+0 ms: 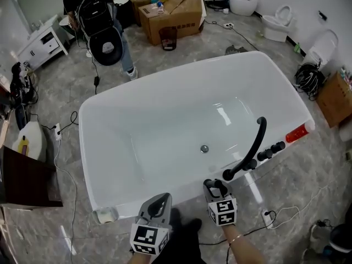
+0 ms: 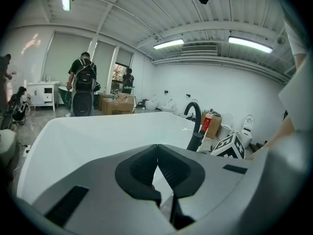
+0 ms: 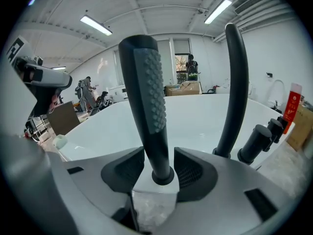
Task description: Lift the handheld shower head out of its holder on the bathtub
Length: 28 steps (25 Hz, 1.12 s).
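The black handheld shower head (image 3: 146, 97) stands upright in its round holder (image 3: 162, 176) on the near rim of the white bathtub (image 1: 165, 78). My right gripper (image 3: 159, 153) is open, one jaw on each side of the handle just above the holder, with small gaps to the pads. In the head view this gripper (image 1: 215, 185) sits at the tub's near edge, left of the curved black faucet (image 1: 254, 147). My left gripper (image 1: 160, 198) hovers further left by the rim, shut and empty (image 2: 157, 146).
Black knobs (image 1: 271, 150) and a red label (image 1: 297, 133) sit on the rim right of the faucet. A small white roll (image 1: 105, 215) lies at the near left corner. A person with a backpack (image 1: 102, 21), cardboard boxes (image 1: 176, 10), toilets (image 1: 278, 23) and floor cables surround the tub.
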{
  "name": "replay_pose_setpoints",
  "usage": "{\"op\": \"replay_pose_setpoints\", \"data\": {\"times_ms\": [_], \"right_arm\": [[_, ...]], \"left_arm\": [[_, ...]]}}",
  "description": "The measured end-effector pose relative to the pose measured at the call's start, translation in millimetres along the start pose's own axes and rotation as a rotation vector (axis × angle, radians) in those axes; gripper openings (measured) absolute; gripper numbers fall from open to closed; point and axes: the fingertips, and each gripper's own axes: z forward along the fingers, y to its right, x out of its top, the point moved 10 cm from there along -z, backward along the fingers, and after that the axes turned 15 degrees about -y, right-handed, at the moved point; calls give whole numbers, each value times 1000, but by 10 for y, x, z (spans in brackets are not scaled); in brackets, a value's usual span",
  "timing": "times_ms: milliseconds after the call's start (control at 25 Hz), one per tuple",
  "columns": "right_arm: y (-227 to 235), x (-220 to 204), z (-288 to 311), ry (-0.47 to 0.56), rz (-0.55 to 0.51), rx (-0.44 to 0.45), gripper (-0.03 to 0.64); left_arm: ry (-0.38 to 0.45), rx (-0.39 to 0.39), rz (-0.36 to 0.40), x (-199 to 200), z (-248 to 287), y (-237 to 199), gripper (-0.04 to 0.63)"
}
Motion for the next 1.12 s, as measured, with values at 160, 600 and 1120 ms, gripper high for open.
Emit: {"op": "replay_pose_setpoints", "data": {"times_ms": [160, 600, 1120], "right_arm": [[-29, -8, 70, -13, -3, -3, 183], [-93, 58, 130, -15, -3, -12, 124], [-178, 116, -61, 12, -19, -22, 137]], "left_arm": [[-4, 0, -4, -34, 1, -53, 20], [-2, 0, -9, -28, -52, -149, 20], [8, -9, 3, 13, -133, -135, 20]]}}
